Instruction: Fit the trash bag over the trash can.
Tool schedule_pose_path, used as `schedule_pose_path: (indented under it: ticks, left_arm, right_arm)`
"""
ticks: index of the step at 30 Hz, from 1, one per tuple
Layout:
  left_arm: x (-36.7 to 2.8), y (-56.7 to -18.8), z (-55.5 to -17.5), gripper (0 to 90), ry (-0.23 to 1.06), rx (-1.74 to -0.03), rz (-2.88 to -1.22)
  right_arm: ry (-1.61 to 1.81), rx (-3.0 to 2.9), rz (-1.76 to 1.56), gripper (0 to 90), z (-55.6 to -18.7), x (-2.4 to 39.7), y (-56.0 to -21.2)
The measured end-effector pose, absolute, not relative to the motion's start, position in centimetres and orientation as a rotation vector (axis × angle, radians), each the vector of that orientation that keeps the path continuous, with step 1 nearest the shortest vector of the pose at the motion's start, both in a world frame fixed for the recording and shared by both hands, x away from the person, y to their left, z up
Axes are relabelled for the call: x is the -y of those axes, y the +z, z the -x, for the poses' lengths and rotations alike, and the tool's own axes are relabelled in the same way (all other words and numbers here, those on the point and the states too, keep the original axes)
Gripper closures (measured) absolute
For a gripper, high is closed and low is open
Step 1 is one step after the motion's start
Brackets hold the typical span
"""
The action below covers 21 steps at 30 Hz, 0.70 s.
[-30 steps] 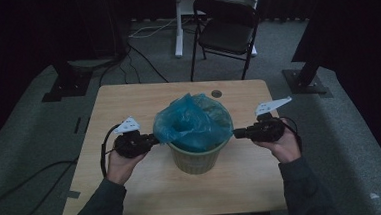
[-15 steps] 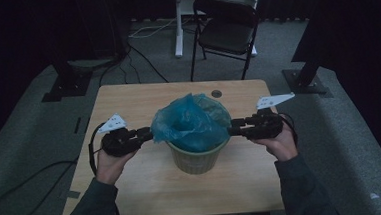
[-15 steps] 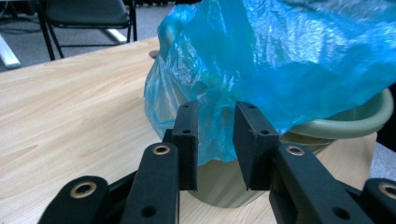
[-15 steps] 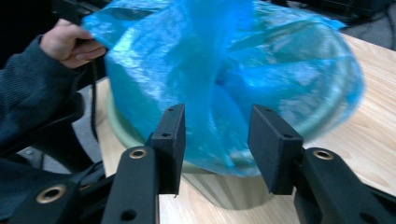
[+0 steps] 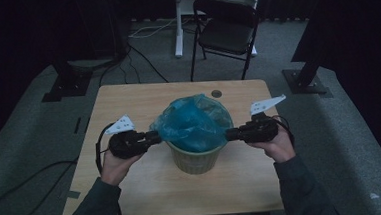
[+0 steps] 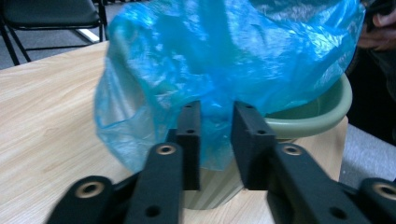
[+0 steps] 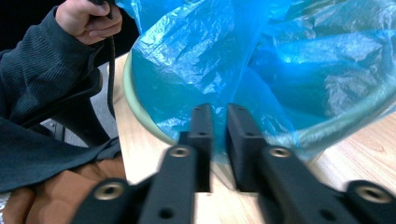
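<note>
Green bin (image 5: 194, 157) sits mid-tabletop, slightly toward the near edge, with a blue plastic bag liner (image 5: 192, 122) bunched up over its mouth and spilling over the rim on the left side. Left tool (image 5: 153, 137) is at the bag's left flank, right tool (image 5: 230, 134) at the right flank, both level with the rim. Left gripper view: jaws have just been closing, a fold of blue film (image 6: 215, 116) runs down between them, but there's a visible gap and I can't confirm the pads pinch it, so I read it as released around the film. Right gripper view: jaws have also just closed in, nearly together, with bag film (image 7: 219, 116) in the slot, so I judge it clenched on the liner edge. Handling: the film is featherweight, limp and slippery, holds no shape, tears if yanked. Grab a gathered fold at the hem just outside the rim, not a single taut layer. The bin is light plastic and may slide or tip if both sides aren't pulled evenly. Chair (image 5: 229, 30) stands beyond the far edge, irrelevant
</note>
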<state>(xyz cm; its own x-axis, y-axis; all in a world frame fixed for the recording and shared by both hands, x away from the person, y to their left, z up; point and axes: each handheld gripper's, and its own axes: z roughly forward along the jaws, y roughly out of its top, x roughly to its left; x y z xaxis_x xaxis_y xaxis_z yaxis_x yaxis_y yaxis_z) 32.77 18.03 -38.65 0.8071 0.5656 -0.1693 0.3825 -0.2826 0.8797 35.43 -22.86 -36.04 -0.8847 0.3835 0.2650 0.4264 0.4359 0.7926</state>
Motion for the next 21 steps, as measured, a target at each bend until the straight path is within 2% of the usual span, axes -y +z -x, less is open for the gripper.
schedule_pose_path:
  ticks: [3, 10, 21]
  left_arm:
    - [-17.5, -38.8, -32.5, 83.0, 0.208, -0.702, -1.927]
    - [-17.4, -39.2, -32.2, 89.2, 0.193, -0.705, -1.929]
    - [-17.2, -40.0, -32.3, 89.6, 0.18, -0.719, -1.941]
  right_arm:
    - [-1.451, 2.637, 0.724, 88.2, -35.2, 23.2, -36.0]
    - [-1.39, 2.665, 0.703, 90.0, -34.6, 23.6, -36.5]
    - [-1.366, 2.69, 0.708, 90.0, -34.8, 23.1, -36.8]
